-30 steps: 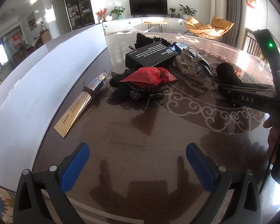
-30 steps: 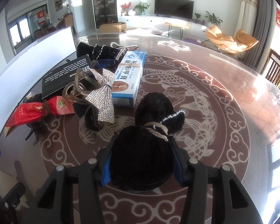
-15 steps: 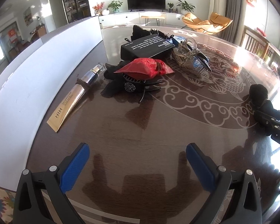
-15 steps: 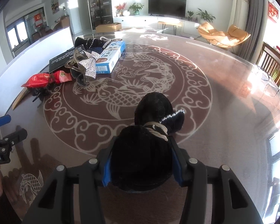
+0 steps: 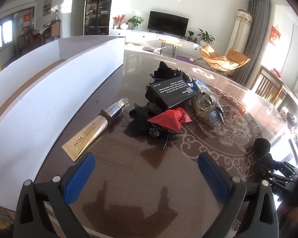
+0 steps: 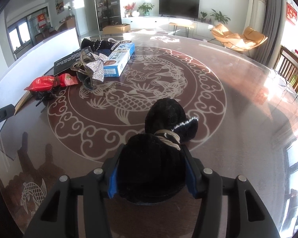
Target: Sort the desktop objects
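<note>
A bright living room spreads behind the round dark bench [image 6: 238, 91], whose glossy top carries a pale fish-and-cloud pattern. On the white far wall hangs a black television [image 6: 179, 4] above a long white cabinet [image 6: 161, 20], with potted plants [image 6: 146, 8] and red flowers [image 6: 129, 7] on it. Two tan lounge chairs [image 6: 238, 37] stand before grey curtains [image 6: 271, 10]. A tall dark glass-fronted display cabinet [image 5: 98, 7] rises at the left, near what looks like a balcony door. Wooden dining chairs [image 5: 268, 87] sit at the right, where strong sunlight glares off the bench.
</note>
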A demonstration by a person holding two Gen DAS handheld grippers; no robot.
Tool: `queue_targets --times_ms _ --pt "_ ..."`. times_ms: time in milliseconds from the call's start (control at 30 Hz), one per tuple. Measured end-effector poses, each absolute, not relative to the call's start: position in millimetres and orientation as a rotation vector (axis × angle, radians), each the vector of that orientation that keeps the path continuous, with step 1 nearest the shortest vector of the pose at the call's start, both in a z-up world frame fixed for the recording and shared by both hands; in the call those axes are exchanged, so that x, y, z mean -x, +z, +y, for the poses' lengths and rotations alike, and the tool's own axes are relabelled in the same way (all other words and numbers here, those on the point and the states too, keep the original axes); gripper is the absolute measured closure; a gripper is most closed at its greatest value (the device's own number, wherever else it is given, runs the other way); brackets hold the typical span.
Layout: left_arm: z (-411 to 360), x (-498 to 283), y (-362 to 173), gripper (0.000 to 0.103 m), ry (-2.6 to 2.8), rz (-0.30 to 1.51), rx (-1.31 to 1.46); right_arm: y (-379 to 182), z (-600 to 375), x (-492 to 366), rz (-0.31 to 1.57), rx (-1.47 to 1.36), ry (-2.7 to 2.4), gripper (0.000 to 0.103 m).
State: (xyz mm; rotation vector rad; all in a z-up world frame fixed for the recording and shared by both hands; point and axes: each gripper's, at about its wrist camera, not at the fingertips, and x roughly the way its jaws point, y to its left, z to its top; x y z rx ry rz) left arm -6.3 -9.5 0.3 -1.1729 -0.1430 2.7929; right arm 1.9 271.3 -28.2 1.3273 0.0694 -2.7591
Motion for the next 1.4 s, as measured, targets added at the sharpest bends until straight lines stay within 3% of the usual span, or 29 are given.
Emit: queue_targets --times_ms 133,367,433,533,567,800,967,1133,1267,1400 --pt "19.3 36.8 13.4 0.0 2.776 0.203 1.151 -28.2 271.5 -1.6 0.07 -1.327 -2.759 0.048" --pt "76.6 96.6 -8.6 0.002 2.566 0.549 1.353 -28.3 270.7 -3.4 0.061 -1.324 -2.751 0.046" --pt "82.8 103.0 -18.4 0.049 2.527 0.577 1.405 -28.3 270.8 -3.3 0.06 -1.324 -2.751 0.046" --pt "81.3 98.7 -12.4 0.074 2.547 0.521 1.376 -28.3 271.0 -3.2 0.056 -1.323 -2.75 0.046" --pt "76.9 92.7 -9.2 0.075 2.538 0.446 1.365 -28.5 271.2 -3.9 0.056 -1.322 -2.75 0.046" --pt "35.9 12.5 1.9 0.074 2.425 0.024 1.356 -28.5 271.2 -3.8 0.061 -1.324 -2.751 0.046" --pt "52.4 -13.0 -19.5 0.066 2.413 0.116 1.394 -29.1 270.0 -3.5 0.072 -1.326 -2.751 0.045" --pt "64.3 -18.7 -33.8 0.028 2.435 0.199 1.4 -29.3 267.2 -3.0 0.078 -1.325 -2.739 0.04" --pt "67.7 -21.4 -38.5 0.014 2.462 0.263 1.388 -31.2 264.9 -1.3 0.092 -1.335 -2.715 0.024" --pt "62.7 -18.4 -41.3 0.002 2.483 0.238 1.401 -32.6 264.1 -0.6 0.098 -1.346 -2.719 0.02"
